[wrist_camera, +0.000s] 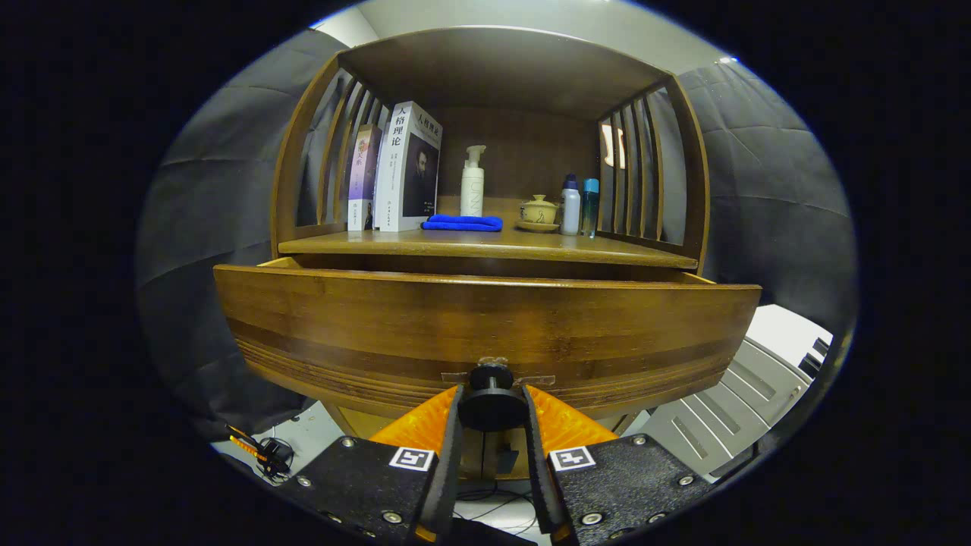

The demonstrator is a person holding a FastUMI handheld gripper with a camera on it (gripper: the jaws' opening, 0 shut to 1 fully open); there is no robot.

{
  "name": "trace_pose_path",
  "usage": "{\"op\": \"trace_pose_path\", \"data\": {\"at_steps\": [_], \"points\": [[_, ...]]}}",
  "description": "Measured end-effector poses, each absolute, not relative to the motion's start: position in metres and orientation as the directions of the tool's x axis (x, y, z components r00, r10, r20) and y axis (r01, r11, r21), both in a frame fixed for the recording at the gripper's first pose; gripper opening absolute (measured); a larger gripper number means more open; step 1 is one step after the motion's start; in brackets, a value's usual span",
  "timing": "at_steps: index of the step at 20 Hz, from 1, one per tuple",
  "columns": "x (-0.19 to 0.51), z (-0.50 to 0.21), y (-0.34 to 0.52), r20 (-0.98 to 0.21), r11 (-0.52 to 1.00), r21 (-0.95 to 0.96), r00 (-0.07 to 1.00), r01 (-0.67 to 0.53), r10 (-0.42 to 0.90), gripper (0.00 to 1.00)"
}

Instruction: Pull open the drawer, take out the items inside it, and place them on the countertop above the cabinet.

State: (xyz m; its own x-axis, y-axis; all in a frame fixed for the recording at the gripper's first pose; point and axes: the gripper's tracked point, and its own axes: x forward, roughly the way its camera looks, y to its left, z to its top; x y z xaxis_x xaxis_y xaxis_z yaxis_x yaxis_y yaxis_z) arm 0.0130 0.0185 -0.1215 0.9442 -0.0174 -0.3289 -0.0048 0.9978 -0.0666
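Note:
A brown wooden drawer (485, 318) stands pulled out from under the cabinet's countertop (485, 244). Its round dark knob (491, 402) sits low on the drawer front, between my two fingers. My gripper (491, 406) is shut on that knob, with one finger pressing each side. The drawer's tall front board hides whatever lies inside. A narrow dark gap shows between the drawer's top edge and the countertop.
On the countertop stand two books (398, 171) at the left, a folded blue cloth (463, 223), a white pump bottle (472, 182), a small lidded teacup (538, 211) and two bottles (578, 205). Slatted side walls and a roof enclose the shelf. Cables (265, 453) lie on the floor below.

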Motion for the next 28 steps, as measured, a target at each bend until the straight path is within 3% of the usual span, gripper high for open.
{"op": "trace_pose_path", "data": {"at_steps": [16,20,22,25,28], "points": [[-0.033,-0.125,0.014,-0.353,0.998,-0.061,0.935,0.020,-0.041,0.41],[-0.032,-0.114,0.015,-0.325,0.999,-0.047,0.945,0.009,-0.023,0.46],[-0.030,-0.092,0.013,-0.271,0.999,-0.025,0.962,0.026,-0.032,0.51],[-0.031,-0.065,0.003,-0.222,0.998,-0.032,0.973,0.061,-0.067,0.76],[-0.030,-0.042,0.004,-0.183,0.998,-0.022,0.981,0.054,-0.057,0.83]]}}
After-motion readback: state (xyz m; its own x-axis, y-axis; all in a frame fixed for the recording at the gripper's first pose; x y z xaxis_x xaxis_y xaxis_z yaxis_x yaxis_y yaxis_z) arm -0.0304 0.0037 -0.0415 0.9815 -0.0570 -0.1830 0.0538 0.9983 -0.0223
